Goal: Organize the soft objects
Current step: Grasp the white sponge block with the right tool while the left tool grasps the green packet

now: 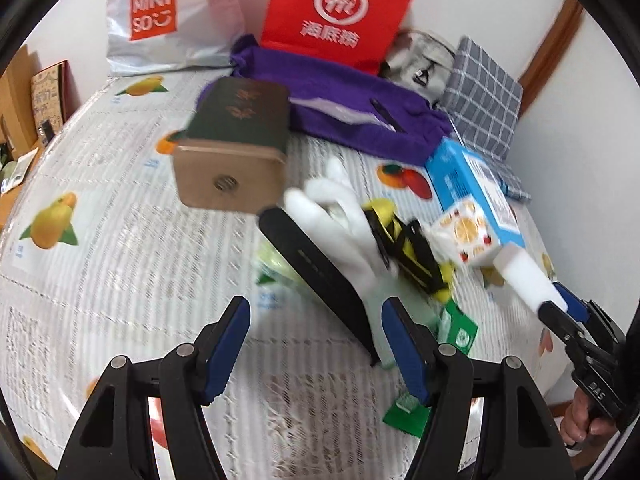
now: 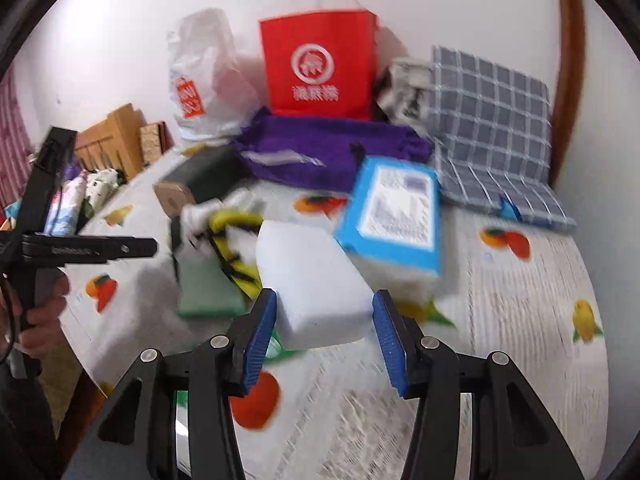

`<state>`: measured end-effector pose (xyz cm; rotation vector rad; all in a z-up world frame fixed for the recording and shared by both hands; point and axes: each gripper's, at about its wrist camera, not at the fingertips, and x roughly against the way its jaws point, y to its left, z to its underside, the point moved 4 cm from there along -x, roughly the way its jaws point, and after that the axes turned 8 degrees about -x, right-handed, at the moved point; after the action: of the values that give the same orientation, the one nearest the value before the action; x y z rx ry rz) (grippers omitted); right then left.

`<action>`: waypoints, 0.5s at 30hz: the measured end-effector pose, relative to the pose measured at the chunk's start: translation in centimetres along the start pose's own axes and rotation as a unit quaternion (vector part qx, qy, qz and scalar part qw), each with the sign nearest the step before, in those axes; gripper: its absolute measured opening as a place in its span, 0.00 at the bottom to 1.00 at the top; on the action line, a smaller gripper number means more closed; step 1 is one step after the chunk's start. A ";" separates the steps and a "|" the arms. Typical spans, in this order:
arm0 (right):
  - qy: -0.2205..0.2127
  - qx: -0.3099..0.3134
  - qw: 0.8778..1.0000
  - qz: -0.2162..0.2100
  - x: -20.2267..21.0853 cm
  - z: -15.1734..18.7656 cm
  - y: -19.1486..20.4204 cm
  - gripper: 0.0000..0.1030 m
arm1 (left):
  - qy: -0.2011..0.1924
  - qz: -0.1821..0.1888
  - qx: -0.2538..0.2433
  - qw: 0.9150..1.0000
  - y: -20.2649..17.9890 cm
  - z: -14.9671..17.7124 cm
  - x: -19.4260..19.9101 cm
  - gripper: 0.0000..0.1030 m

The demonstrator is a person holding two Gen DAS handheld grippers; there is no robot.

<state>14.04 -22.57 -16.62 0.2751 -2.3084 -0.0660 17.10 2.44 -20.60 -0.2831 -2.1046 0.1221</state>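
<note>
My left gripper is open over the fruit-print bed cover, with nothing pressed between its pads. Just beyond its fingers lie a flat black slab, a white glove and a yellow-and-black striped soft thing. My right gripper is shut on a white sponge block and holds it clear of the bed. From the left wrist, that sponge shows at the right beside a small orange-print cube. The left gripper appears side-on at the left of the right wrist view.
A blue box, a green-lidded brown box and a purple cloth lie further back. A red bag, a white shopping bag and a grey checked cushion line the wall. Green packets lie near my left fingers.
</note>
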 end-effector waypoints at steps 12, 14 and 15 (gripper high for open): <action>0.025 -0.022 0.999 0.035 -2.5 3.7 -4.4 0.56 | 0.049 0.004 -0.092 0.995 -6.6 2.8 -1.9 0.64; 0.024 -0.013 0.999 0.035 -3.1 3.4 -4.4 0.66 | 0.054 0.013 -0.096 0.994 -7.1 3.1 -2.1 0.64; 0.025 -0.008 0.999 0.039 -3.5 3.2 -4.4 0.72 | 0.058 0.018 -0.102 0.993 -7.4 3.4 -2.2 0.64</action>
<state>14.80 -26.18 -21.86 0.1771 -2.2662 -0.0389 14.21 -5.20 -22.71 -0.4400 -1.9996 -0.0869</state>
